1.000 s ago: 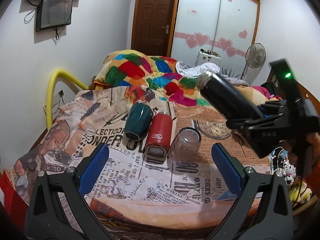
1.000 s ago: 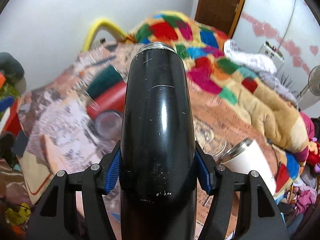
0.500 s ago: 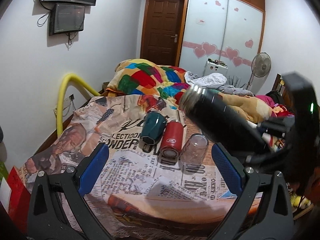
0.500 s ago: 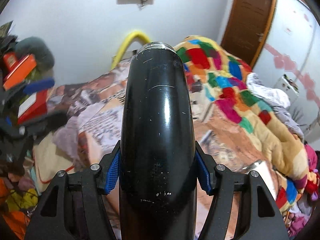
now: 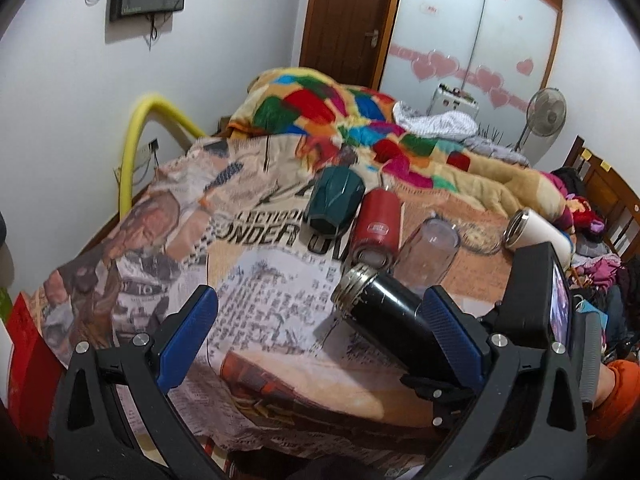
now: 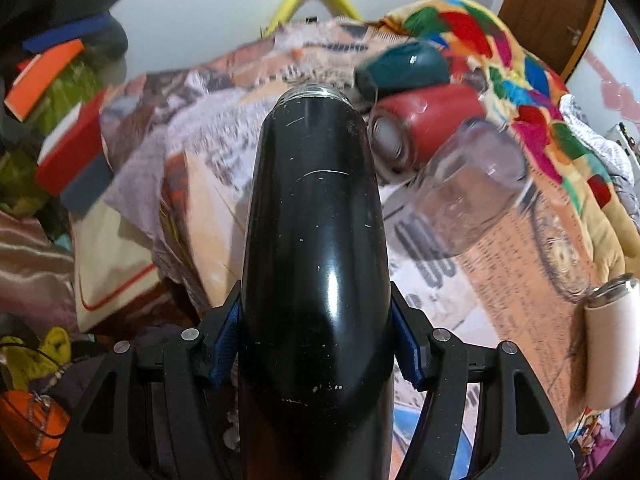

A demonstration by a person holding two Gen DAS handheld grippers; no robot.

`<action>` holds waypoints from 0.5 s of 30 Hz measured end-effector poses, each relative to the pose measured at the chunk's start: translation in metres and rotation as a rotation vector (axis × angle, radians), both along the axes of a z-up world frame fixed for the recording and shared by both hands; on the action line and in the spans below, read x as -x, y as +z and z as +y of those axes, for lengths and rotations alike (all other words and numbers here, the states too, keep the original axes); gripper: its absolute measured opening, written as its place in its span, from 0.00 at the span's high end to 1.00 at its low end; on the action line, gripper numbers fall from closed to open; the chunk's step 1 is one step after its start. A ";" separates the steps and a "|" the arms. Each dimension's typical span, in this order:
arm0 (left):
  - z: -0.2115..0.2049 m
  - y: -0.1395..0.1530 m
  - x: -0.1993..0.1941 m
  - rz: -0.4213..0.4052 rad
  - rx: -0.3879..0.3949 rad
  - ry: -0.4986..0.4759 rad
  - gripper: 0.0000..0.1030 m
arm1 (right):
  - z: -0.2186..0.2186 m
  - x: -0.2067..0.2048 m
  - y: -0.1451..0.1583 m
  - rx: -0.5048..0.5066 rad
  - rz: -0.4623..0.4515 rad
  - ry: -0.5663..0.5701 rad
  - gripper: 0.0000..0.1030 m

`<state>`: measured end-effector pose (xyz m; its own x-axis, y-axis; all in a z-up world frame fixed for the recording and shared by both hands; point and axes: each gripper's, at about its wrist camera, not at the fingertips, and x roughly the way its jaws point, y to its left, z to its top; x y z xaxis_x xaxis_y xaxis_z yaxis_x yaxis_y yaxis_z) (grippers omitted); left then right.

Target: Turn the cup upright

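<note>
My right gripper is shut on a black steel cup, which points its open threaded mouth away along the fingers. In the left wrist view the black cup hangs tilted, mouth up-left, above the newspaper-print blanket, with the right gripper behind it. My left gripper is open and empty, its blue pads wide apart; the black cup lies close to the right pad.
A dark green cup, a red cup and a clear glass lie on their sides on the blanket. A white tumbler lies at the right. A colourful quilt is behind. Clutter sits left of the bed.
The right gripper has carried the black cup down and towards me, from high at the right to low over the blanket near the left gripper's right pad. The left gripper stays open.
</note>
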<state>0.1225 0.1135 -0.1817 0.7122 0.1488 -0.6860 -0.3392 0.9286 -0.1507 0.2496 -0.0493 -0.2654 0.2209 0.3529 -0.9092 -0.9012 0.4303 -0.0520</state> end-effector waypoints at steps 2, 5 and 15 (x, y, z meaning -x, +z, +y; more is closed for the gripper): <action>0.000 -0.008 -0.002 0.021 0.009 0.000 0.00 | 0.003 -0.004 -0.003 0.006 0.002 0.002 0.40; 0.003 -0.021 -0.008 0.057 0.041 -0.005 0.00 | 0.007 -0.008 -0.008 0.011 -0.008 0.009 0.40; 0.010 -0.047 -0.018 0.125 0.148 -0.009 0.00 | 0.006 0.003 -0.009 0.035 -0.014 0.026 0.40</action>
<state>0.1400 0.1231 -0.2291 0.6211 0.0340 -0.7830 -0.3554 0.9026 -0.2428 0.2470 -0.0432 -0.2741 0.2252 0.3271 -0.9178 -0.9110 0.4046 -0.0793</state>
